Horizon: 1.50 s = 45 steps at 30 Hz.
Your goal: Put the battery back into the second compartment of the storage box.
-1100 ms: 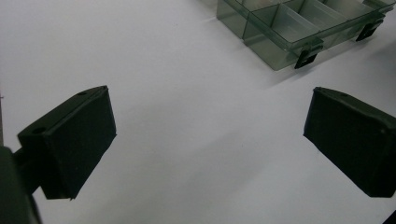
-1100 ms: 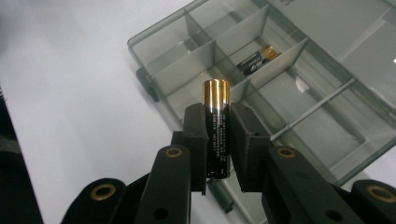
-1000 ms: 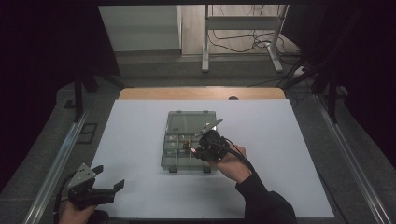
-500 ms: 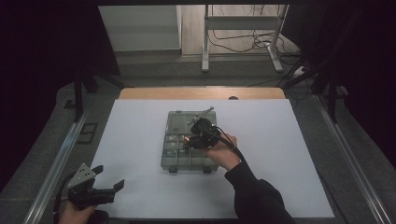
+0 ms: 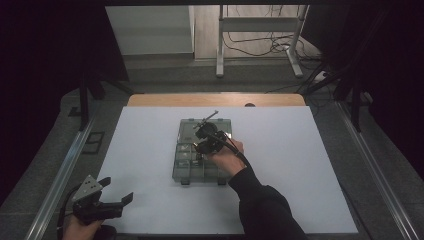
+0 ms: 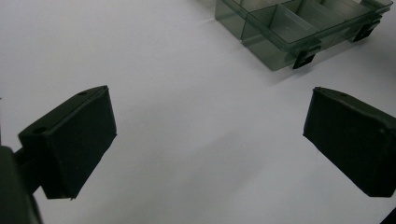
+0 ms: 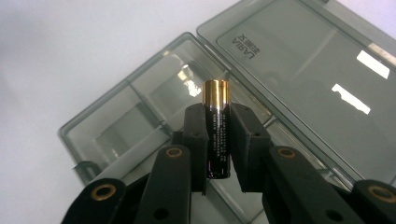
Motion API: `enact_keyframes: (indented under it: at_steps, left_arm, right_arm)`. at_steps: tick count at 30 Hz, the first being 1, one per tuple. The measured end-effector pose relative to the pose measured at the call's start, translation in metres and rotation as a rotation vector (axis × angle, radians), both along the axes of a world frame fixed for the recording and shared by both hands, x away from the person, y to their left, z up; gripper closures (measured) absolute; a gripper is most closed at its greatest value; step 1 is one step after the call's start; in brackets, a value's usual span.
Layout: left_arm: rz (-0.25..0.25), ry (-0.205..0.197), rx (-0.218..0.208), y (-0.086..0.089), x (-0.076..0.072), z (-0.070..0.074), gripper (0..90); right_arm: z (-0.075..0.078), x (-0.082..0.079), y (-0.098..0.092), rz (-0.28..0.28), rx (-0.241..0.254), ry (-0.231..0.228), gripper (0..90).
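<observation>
A smoky clear organizer box lies open in the middle of the white table, its lid folded flat toward the far side. My right gripper hovers over the box's compartments, shut on a black and gold battery that stands upright between the pads. Below it in the right gripper view are the empty compartments and the lid. My left gripper rests at the table's near left corner, open, with nothing between its pads. The box's near corner lies ahead of the left gripper.
The white mat has free room left and right of the box. A wooden strip edges the far side. Metal rails run along both sides. A stand's legs and cables are on the floor beyond.
My right gripper has carried the battery up the view and a little left, from the box's near right part to over its middle. The left gripper has stayed put.
</observation>
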<state>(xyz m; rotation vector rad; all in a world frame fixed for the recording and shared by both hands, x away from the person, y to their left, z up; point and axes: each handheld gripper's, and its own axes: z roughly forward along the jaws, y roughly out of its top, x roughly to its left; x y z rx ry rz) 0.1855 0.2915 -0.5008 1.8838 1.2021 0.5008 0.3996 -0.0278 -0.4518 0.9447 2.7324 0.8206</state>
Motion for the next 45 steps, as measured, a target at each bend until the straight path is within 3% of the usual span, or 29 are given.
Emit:
enact_keyframes:
  at_steps: [8, 13, 27, 34, 45]
  left_arm:
    - [-0.003, 0.0, 0.002, 0.0, 0.0, 0.0, 2.8]
    - [-0.002, 0.0, -0.001, 0.0, 0.0, 0.0, 2.9]
    - [-0.003, 0.0, 0.002, 0.0, 0.0, 0.0, 2.9]
    - [-0.002, 0.0, 0.004, -0.001, 0.0, 0.0, 2.9]
    - [-0.001, 0.001, 0.004, -0.001, 0.0, 0.0, 2.9]
  right_arm:
    - [-0.016, 0.01, 0.007, -0.054, -0.03, 0.024, 76.5]
    - [-0.015, 0.008, 0.008, -0.055, -0.02, 0.004, 64.0]
    - [0.0, -0.012, -0.001, 0.045, -0.026, -0.067, 33.2]
    - [0.004, -0.028, -0.014, 0.087, 0.008, -0.082, 25.9]
    - [0.006, -0.039, -0.036, 0.096, 0.043, -0.102, 14.9]
